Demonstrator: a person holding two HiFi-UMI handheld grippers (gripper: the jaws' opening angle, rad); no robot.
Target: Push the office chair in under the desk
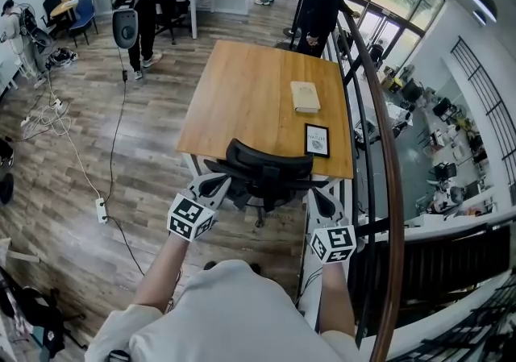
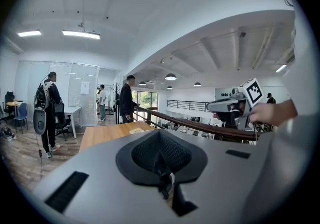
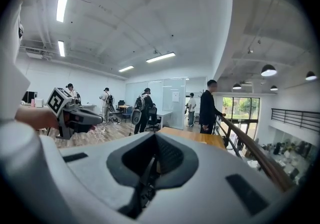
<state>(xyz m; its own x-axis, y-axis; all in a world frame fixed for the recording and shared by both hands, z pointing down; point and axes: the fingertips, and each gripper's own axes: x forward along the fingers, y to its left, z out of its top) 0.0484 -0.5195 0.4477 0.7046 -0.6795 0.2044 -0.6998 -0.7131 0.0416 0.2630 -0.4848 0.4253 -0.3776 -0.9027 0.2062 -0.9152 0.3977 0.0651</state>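
Left gripper (image 1: 211, 185), right gripper (image 1: 322, 203) closed, empty; chair (image 1: 266, 168) just ahead; uneven push could swivel it into table (image 1: 242, 94) edge.

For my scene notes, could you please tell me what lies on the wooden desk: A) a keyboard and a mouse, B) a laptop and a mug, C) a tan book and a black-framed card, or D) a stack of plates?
C: the head view shows a tan book and a black-framed card on the right half of the desk.
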